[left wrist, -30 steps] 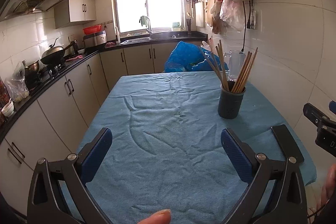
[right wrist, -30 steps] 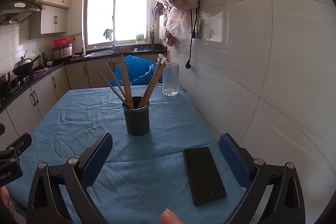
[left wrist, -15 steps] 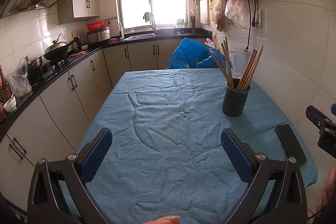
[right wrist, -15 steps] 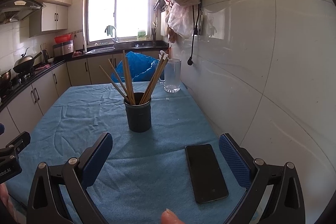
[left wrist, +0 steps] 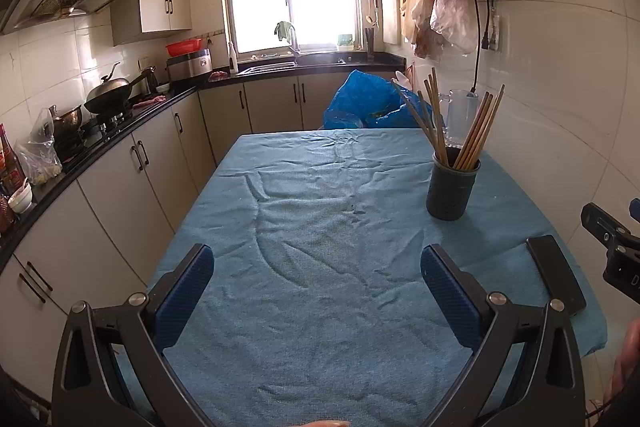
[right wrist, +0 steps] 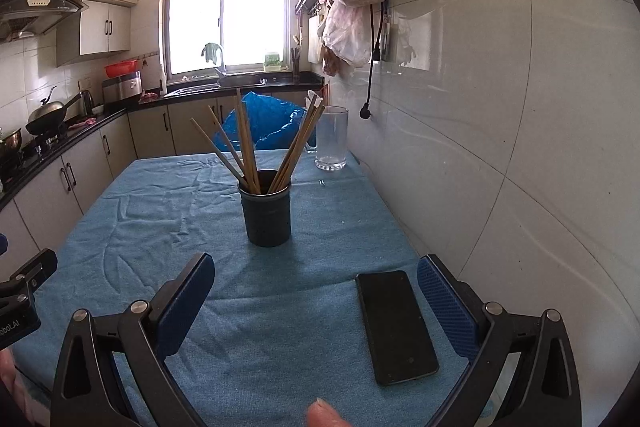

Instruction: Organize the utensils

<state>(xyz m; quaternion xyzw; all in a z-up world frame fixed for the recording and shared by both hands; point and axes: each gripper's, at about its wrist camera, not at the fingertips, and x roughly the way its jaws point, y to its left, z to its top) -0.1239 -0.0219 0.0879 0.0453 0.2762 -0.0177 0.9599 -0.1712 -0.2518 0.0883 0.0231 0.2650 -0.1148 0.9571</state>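
Observation:
A dark round holder (left wrist: 452, 187) stands upright on the blue tablecloth (left wrist: 320, 251) at the right, with several wooden chopsticks (left wrist: 476, 131) leaning in it. It also shows in the right wrist view (right wrist: 269, 213), with its chopsticks (right wrist: 248, 143) fanned out. My left gripper (left wrist: 318, 289) is open and empty above the near middle of the cloth. My right gripper (right wrist: 314, 293) is open and empty, in front of the holder and a little short of it.
A black phone (right wrist: 396, 325) lies flat on the cloth next to my right gripper's right finger; it shows at the right in the left wrist view (left wrist: 556, 279). A clear glass jug (right wrist: 331, 139) stands behind the holder by the tiled wall. A blue plastic bag (left wrist: 368, 103) sits beyond the table's far end.
Both views have risen and tilted slightly; the holder sits a little further away in each. Both grippers stay open and empty.

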